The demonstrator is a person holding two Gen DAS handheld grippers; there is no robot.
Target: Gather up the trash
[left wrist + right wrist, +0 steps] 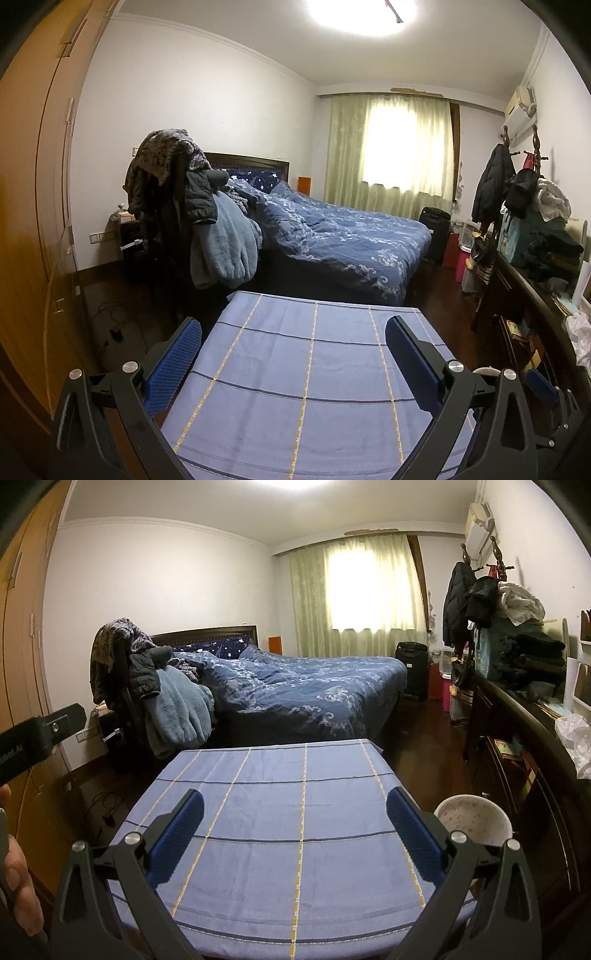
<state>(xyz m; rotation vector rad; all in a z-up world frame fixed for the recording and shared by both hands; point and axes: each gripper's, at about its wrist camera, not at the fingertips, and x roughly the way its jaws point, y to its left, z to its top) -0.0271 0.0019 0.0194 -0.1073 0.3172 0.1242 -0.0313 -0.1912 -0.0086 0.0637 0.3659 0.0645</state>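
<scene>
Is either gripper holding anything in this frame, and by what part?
Nothing is held. The left gripper and right gripper are both open above the checked cloth.

Readable text: one item only. From my right wrist camera, white lettering on the black body of my left gripper (pixel 42 734) at frame edge reads "...obot.AI" (leading characters cut off). Nothing else legible in either view.

Table (pixel 258 934) under checked blue cloth (pixel 295 830)
</scene>
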